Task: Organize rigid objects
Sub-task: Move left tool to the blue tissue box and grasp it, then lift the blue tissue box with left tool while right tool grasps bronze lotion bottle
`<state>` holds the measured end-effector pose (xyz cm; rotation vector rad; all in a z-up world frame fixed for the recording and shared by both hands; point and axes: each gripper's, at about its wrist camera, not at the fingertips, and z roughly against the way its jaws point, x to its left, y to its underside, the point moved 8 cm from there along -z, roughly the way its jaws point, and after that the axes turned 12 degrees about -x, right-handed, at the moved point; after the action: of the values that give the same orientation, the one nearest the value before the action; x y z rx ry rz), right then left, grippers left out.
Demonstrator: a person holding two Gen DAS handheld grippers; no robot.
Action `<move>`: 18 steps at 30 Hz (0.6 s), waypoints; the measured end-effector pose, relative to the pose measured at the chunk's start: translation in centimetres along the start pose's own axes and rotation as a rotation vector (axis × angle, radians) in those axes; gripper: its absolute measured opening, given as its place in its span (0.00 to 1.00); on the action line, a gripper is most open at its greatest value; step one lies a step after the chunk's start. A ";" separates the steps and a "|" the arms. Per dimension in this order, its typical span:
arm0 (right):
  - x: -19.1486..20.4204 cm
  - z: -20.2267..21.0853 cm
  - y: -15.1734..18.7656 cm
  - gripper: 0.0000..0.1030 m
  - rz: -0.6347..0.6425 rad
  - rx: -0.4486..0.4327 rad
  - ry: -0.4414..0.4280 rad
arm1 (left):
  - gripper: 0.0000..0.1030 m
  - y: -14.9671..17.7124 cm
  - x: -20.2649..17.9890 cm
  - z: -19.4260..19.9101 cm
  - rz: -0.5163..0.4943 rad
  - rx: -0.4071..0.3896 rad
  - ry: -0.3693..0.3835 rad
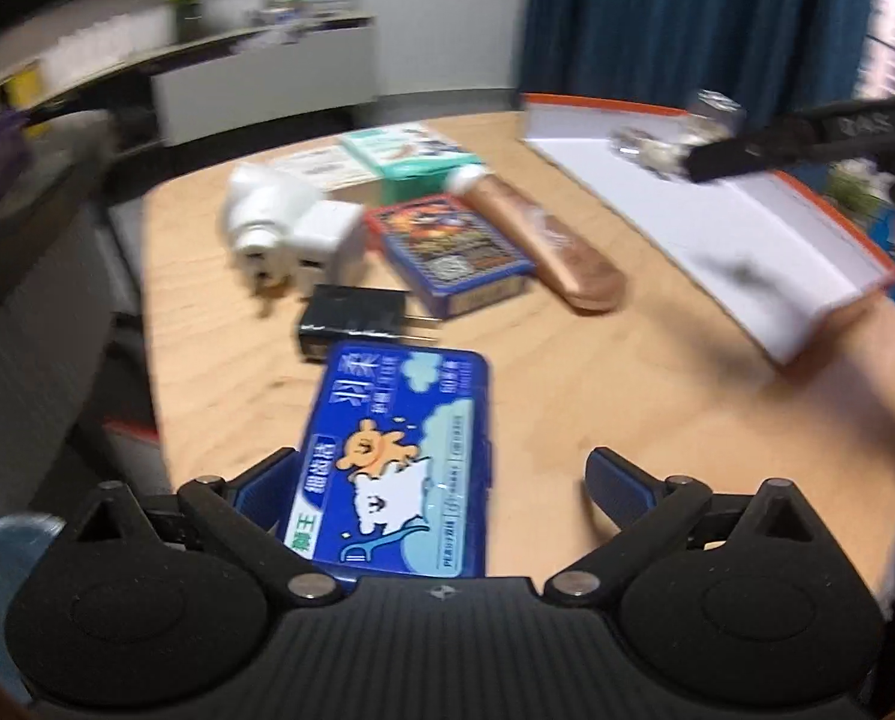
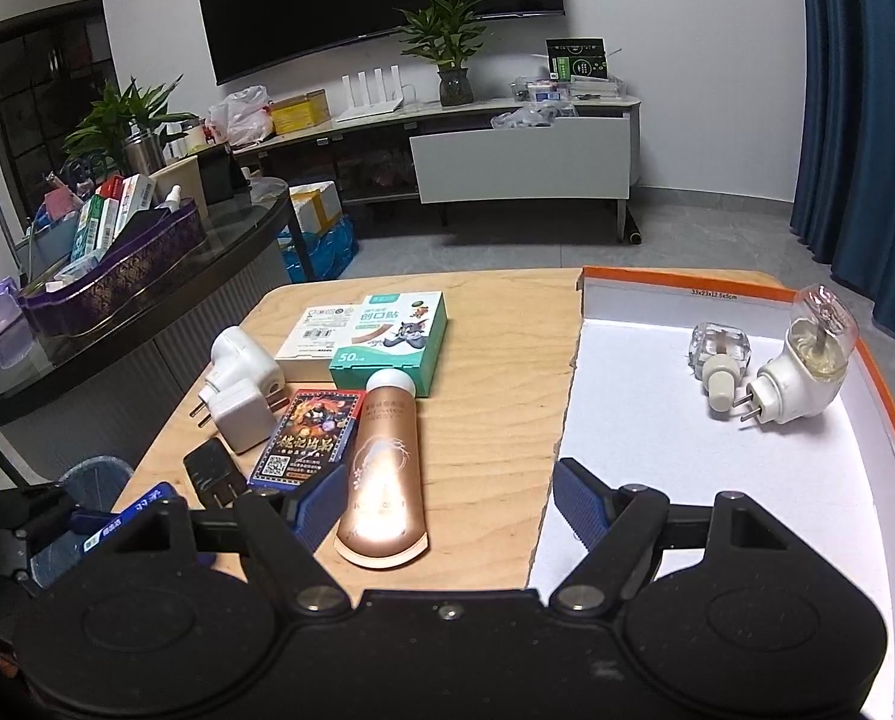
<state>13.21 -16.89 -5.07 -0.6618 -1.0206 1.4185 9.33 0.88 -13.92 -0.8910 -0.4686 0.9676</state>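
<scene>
My left gripper (image 1: 441,480) is open; a blue floss-pick case (image 1: 396,456) lies between its fingers against the left one, on the wooden table (image 1: 597,372). Beyond it lie a black charger (image 1: 351,315), white plug adapters (image 1: 285,222), a card tin (image 1: 447,249) and a rose-gold tube (image 1: 543,240). My right gripper (image 2: 447,501) is open and empty above the table, with the rose-gold tube (image 2: 384,468) beside its left finger. The orange-rimmed white box (image 2: 657,420) holds a glass refill bottle (image 2: 717,360) and a plug-in vaporizer (image 2: 801,372).
A green bandage box (image 2: 390,342) and a white carton (image 2: 321,339) sit at the table's far side. A dark glass table (image 2: 117,312) with a purple basket stands to the left. A bin (image 2: 96,483) is beside the table's left edge.
</scene>
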 end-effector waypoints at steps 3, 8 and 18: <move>0.6 -0.7 0.4 0.86 -0.009 0.022 -0.029 | 0.88 -0.4 0.6 -0.6 0.061 -0.017 -0.072; 3.3 -2.6 1.0 0.86 0.061 0.050 -0.097 | 0.62 -1.4 1.1 -0.5 0.122 -0.048 -0.170; 3.3 -10.3 0.9 0.67 0.090 0.150 -0.041 | 0.62 -2.8 0.2 1.2 0.227 -0.145 -0.213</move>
<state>21.35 -11.53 -9.91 -0.5766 -0.9161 1.5762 10.07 0.81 -10.94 -0.9914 -0.6348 1.2564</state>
